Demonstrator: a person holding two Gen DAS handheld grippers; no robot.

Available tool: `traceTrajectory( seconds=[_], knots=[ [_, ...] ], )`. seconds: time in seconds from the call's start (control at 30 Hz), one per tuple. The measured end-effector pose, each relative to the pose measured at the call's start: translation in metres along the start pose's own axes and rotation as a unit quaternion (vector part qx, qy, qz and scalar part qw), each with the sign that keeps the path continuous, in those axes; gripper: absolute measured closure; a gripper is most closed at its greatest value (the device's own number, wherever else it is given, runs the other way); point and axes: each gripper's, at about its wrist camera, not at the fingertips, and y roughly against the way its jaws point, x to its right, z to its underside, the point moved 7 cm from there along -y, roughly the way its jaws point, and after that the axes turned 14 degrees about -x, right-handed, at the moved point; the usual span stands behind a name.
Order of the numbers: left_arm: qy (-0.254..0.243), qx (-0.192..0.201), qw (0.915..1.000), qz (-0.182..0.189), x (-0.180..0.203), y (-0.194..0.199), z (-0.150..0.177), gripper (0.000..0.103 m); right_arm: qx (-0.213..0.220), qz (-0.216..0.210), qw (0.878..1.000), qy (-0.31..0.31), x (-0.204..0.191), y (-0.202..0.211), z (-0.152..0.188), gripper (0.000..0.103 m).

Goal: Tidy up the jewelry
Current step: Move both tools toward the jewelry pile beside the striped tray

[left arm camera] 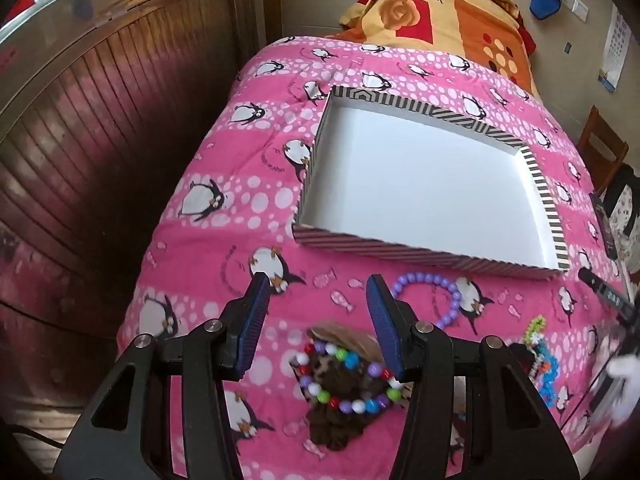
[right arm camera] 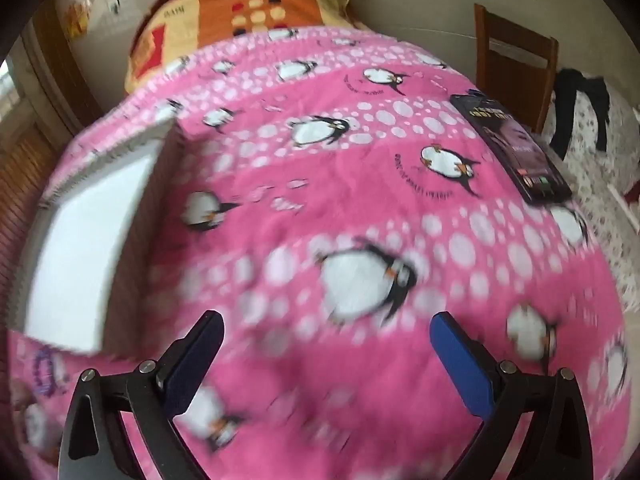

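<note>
We see a bed (left arm camera: 224,216) under a pink penguin quilt, a folded orange blanket (left arm camera: 460,20) at its far end, dark wood panelling (left arm camera: 100,128) along its left side and a chair (right arm camera: 516,56) off its right side. A striped box (left arm camera: 544,200), white inside, lies on the middle of the quilt, its long axis slanting from left to the right edge. Nearer us lie a purple bracelet (left arm camera: 452,296), a multicoloured bracelet (left arm camera: 352,376) on a brown scrunchie (left arm camera: 340,420), and a beaded piece (left arm camera: 540,356) toward the right edge. A dark book (right arm camera: 516,148) sits at the right edge. Our left tongs (left arm camera: 318,304) hang released above the multicoloured bracelet, gripping nothing. Our right tongs (right arm camera: 326,344) gape wide over bare quilt, blurred.
</note>
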Motion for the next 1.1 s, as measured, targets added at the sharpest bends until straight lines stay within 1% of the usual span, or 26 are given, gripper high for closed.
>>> traceTrajectory(
  seconds=[0.17, 0.23, 0.33, 0.47, 0.57, 0.63, 0.7, 0.8, 0.93, 1.1],
  knots=[
    [-0.001, 0.003, 1.0, 0.007, 0.012, 0.01, 0.014, 0.053, 0.028, -0.023, 0.998, 0.052, -0.05, 0.049, 0.03, 0.0],
    [-0.002, 0.005, 0.9998, 0.018, 0.017, 0.015, 0.021, 0.053, 0.039, -0.033, 0.996, 0.072, -0.071, 0.07, 0.043, 0.0],
    [-0.005, 0.012, 0.9995, 0.028, 0.023, 0.024, 0.028, 0.053, 0.064, -0.045, 0.993, 0.087, -0.094, 0.096, 0.057, 0.0],
    [-0.006, 0.025, 0.9992, 0.032, 0.026, 0.037, 0.037, 0.053, 0.056, -0.064, 0.991, 0.104, -0.115, 0.115, 0.071, 0.0],
    [-0.004, 0.032, 0.9989, 0.033, 0.024, 0.045, 0.043, 0.053, 0.068, -0.059, 0.987, 0.129, -0.127, 0.129, 0.082, 0.0],
    [-0.003, 0.037, 0.9987, 0.035, 0.021, 0.048, 0.048, 0.053, 0.068, -0.064, 0.986, 0.141, -0.133, 0.133, 0.088, 0.0],
    [-0.001, 0.038, 0.9987, 0.035, 0.018, 0.05, 0.052, 0.053, 0.07, -0.072, 0.985, 0.142, -0.138, 0.136, 0.092, 0.0],
    [0.004, 0.038, 0.9987, 0.032, 0.015, 0.053, 0.057, 0.053, 0.073, -0.075, 0.985, 0.139, -0.14, 0.141, 0.095, 0.0],
    [0.006, 0.044, 0.9987, 0.024, 0.012, 0.056, 0.063, 0.053, 0.072, -0.069, 0.986, 0.134, -0.14, 0.143, 0.096, 0.0],
    [0.008, 0.048, 0.9985, 0.025, 0.012, 0.059, 0.068, 0.053, 0.062, -0.066, 0.986, 0.137, -0.14, 0.14, 0.097, 0.0]
  ],
)
